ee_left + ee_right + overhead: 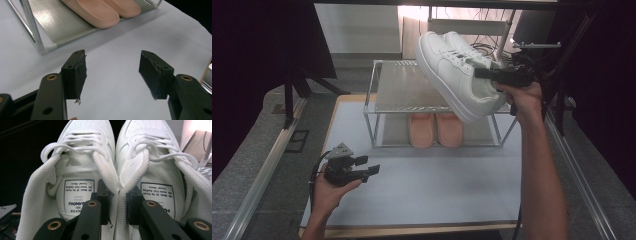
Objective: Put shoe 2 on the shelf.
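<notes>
Right gripper (492, 75) at about 1 o'clock in the high view, clenched on the pair of white sneakers (457, 75); the right gripper view shows one jaw inside each shoe, pinching the two inner collar edges (117, 192) together between the pads. The pair hangs tilted in the air, toes up toward 11 o'clock, heels low, over the right end of the rack's top shelf (404, 87); cannot tell whether the soles touch the shelf edge. Pink slippers (435, 129) sit side by side on the lower shelf. Left gripper (367, 167) rests at 8 o'clock near the table's front edge, jaws released and wide, nothing between them, pointed at the white table mat (437, 180). Judgement: the lift is done and the pair is in transit; setting it down flat and letting go is left, though whether it is going onto or coming off the top shelf cannot be read here. Hard to make out: the far shoe is mostly hidden behind the near one, the rack's back right corner is covered, and the surroundings are dark.
</notes>
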`<state>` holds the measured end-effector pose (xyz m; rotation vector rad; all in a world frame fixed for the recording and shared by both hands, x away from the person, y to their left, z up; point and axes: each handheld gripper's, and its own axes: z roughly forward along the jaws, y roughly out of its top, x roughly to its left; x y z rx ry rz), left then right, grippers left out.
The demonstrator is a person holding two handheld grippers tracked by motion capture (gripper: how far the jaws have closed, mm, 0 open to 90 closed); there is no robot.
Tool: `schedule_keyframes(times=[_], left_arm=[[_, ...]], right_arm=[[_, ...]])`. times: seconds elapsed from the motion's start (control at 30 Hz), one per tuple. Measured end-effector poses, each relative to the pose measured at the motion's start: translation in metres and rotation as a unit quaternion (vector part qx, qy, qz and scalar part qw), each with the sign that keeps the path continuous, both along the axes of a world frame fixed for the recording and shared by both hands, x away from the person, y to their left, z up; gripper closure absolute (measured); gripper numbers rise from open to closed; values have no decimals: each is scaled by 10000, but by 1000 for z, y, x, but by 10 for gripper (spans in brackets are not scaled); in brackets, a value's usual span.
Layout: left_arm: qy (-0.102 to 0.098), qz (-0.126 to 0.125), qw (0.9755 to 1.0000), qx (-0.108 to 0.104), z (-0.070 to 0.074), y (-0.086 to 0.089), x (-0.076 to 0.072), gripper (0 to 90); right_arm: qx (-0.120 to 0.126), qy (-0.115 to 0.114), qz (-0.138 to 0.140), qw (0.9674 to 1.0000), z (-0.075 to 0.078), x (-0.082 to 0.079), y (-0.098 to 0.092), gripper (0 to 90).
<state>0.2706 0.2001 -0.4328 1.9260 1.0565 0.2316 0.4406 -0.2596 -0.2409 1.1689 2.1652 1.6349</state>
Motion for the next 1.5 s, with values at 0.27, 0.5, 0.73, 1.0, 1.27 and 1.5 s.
schedule_keyframes(times=[0.27,0.5,0.73,1.0,1.27,1.5], left_arm=[[15,11,10000,15,-1,0,0,394],[25,31,10000,10,-1,2,1,394],[15,44,10000,7,-1,3,0,394],[6,50,10000,-8,0,4,0,394],[19,31,10000,6,-1,2,0,394],[-2,37,10000,-5,0,4,-1,394]], right_arm=[[-49,86,-257,9996,-3,17,7,776],[-126,131,-472,9987,-5,29,16,776],[-106,152,-630,9978,-7,35,23,775],[-21,202,-739,9971,-8,38,24,775],[-80,190,-1022,9946,-6,38,31,774],[-387,104,-1447,9887,-2,37,48,772]])
